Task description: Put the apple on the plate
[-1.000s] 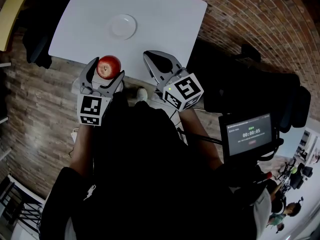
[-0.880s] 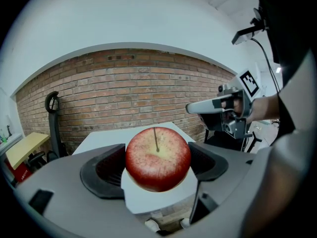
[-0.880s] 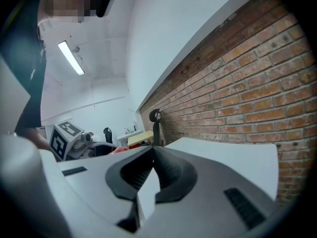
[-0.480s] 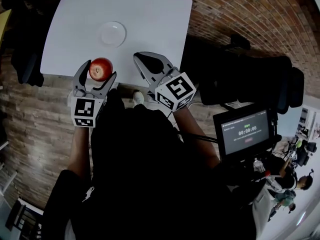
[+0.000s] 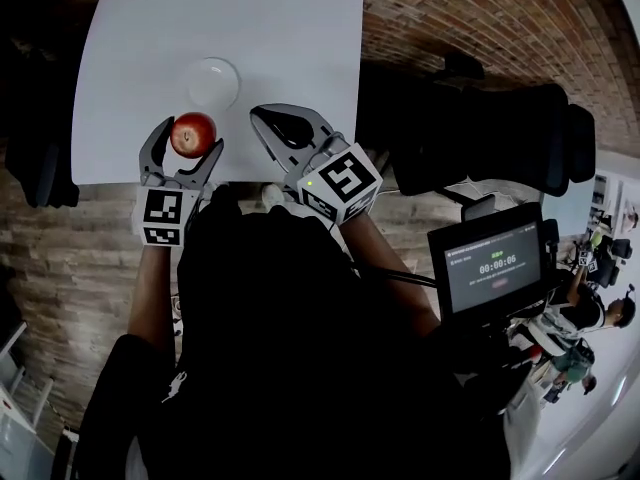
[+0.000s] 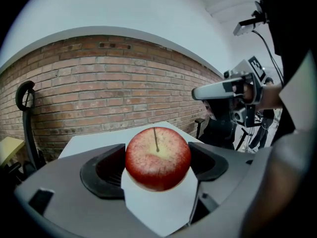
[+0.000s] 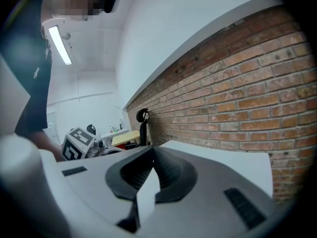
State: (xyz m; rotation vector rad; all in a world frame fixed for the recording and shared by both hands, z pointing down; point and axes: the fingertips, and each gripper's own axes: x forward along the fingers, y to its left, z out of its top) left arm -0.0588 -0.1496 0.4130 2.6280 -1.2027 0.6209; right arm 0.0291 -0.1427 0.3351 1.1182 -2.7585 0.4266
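Head view: we hold the apple (image 5: pixel 193 134) clamped in our left tongs (image 5: pixel 184 138) above the worktop (image 5: pixel 300 48) | right tongs (image 5: pixel 262 118) closed, empty | plate (image 5: pixel 212 83) near, empty | placing remains.

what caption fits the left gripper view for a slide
Left claw holding a red apple, white table and brick wall ahead

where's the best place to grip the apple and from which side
Across its widest middle, one jaw on each flank, coming in from the side with the stem left clear. The apple is round and smooth, so a hold off the bulge would likely slip. The left gripper holds it this way now.
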